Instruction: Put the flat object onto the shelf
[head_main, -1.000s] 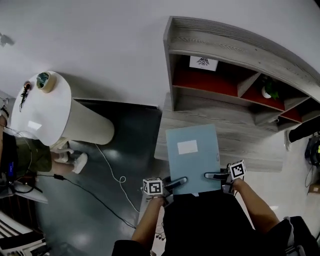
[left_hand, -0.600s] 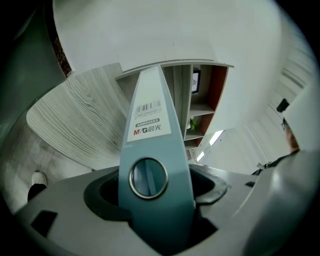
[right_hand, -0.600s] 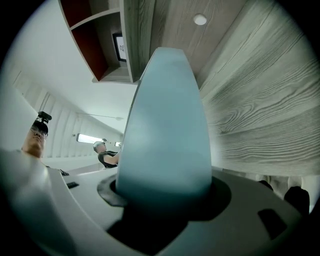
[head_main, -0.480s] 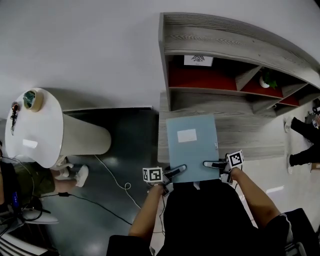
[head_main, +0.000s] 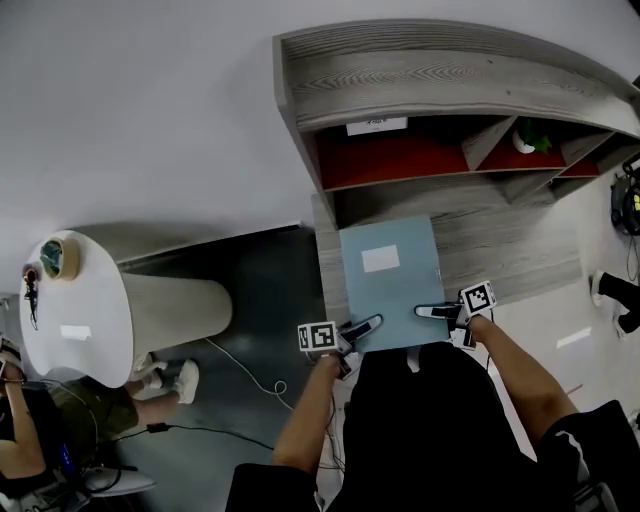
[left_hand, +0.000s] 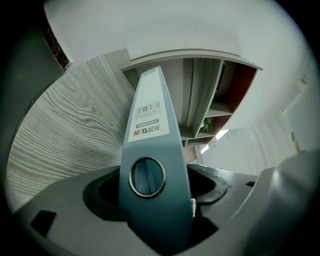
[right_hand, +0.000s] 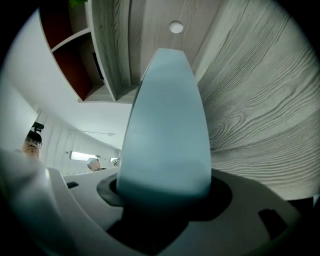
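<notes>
A flat pale-blue file folder (head_main: 388, 283) with a white label is held level over the lower ledge (head_main: 505, 240) of the grey wooden shelf (head_main: 450, 75). Its far edge is close to the red-backed compartment (head_main: 390, 160). My left gripper (head_main: 360, 328) is shut on the folder's near left corner and my right gripper (head_main: 436, 311) on its near right corner. In the left gripper view the folder's spine (left_hand: 149, 145), with a ring hole and a barcode label, sits between the jaws of the left gripper (left_hand: 152, 202). In the right gripper view the folder's plain edge (right_hand: 165, 130) fills the right gripper (right_hand: 165, 205).
A small green plant (head_main: 530, 140) stands in a right-hand compartment and a white card (head_main: 375, 126) in the red one. A white round table (head_main: 85, 310) with a tape roll (head_main: 55, 258) stands at the left. A cable (head_main: 250, 360) runs over the dark floor. A seated person (head_main: 30, 450) is at the lower left.
The shelf has come nearer and shifted left in the head view. The folder has moved toward the red compartment, with both grippers still on its near corners.
</notes>
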